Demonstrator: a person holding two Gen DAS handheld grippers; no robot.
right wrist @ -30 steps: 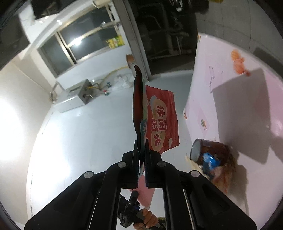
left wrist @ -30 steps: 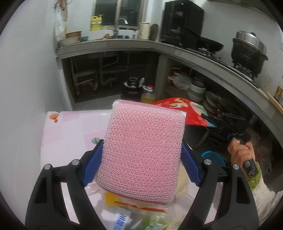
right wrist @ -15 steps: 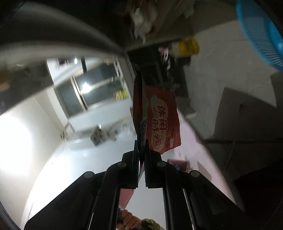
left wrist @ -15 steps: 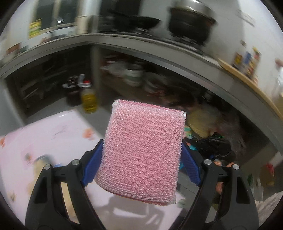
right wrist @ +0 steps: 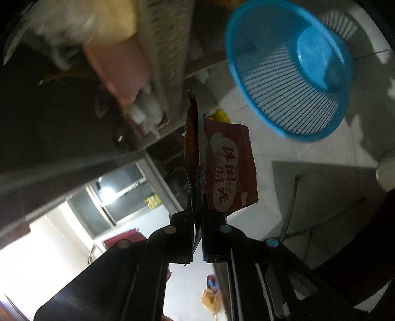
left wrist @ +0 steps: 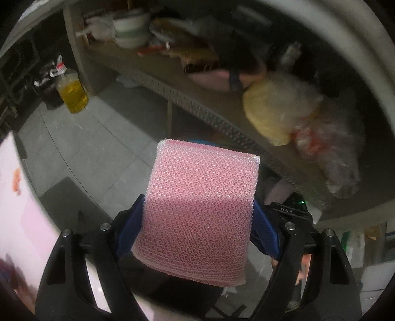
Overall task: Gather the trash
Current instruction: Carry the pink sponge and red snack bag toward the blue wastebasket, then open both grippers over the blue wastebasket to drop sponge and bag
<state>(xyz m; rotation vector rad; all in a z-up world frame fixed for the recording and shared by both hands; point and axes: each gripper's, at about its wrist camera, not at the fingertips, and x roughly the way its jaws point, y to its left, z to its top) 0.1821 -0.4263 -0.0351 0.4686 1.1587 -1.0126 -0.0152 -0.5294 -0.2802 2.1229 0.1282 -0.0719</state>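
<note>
A pink mesh sponge (left wrist: 201,212) fills the middle of the left wrist view, clamped between the blue pads (left wrist: 264,229) of my left gripper (left wrist: 198,222), which hangs over the grey tiled floor beside the table. In the right wrist view my right gripper (right wrist: 197,210) is shut on a red snack wrapper (right wrist: 222,170) with white Chinese characters, which stands up from the jaws. A blue slatted plastic basket (right wrist: 291,74) sits on the floor at the upper right of that view, apart from the wrapper.
The pink-clothed table edge (left wrist: 17,210) runs down the left. A low shelf (left wrist: 209,108) under the counter holds bowls (left wrist: 130,22) and plastic bags (left wrist: 276,116). An oil bottle (left wrist: 72,95) stands on the floor. The other gripper's handle (left wrist: 291,212) shows behind the sponge.
Both grippers swung away from the table and down toward the floor. The left view now faces the shelf and tiles; the blue basket has come fully into the right view. Both grips are unchanged.
</note>
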